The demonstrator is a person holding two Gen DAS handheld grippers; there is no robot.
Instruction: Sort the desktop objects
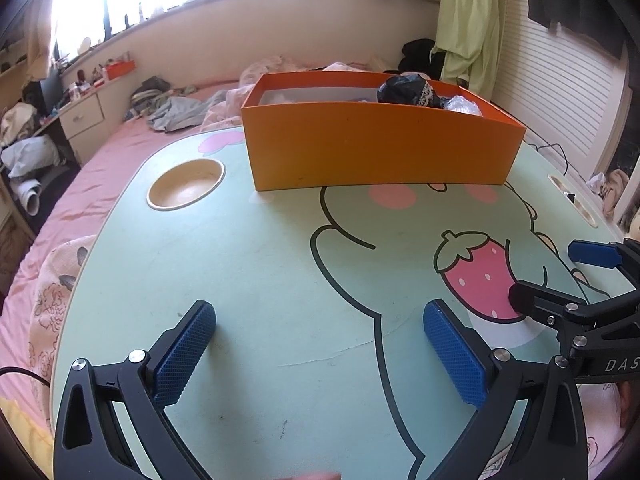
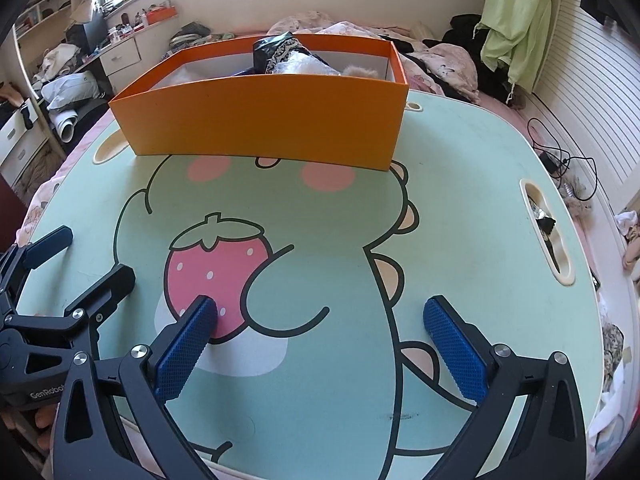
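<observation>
An orange box stands at the far side of the green cartoon lap table; it also shows in the right wrist view. A black bag and clear crinkled plastic lie inside it; the right wrist view shows the bag too. My left gripper is open and empty, low over the near part of the table. My right gripper is open and empty over the printed strawberry. The right gripper shows in the left wrist view at the right edge, and the left gripper in the right wrist view at the left edge.
The table has a round cup recess at the far left and a slot on the right side. It stands on a pink bed with clothes piled behind. A black cable lies to the right.
</observation>
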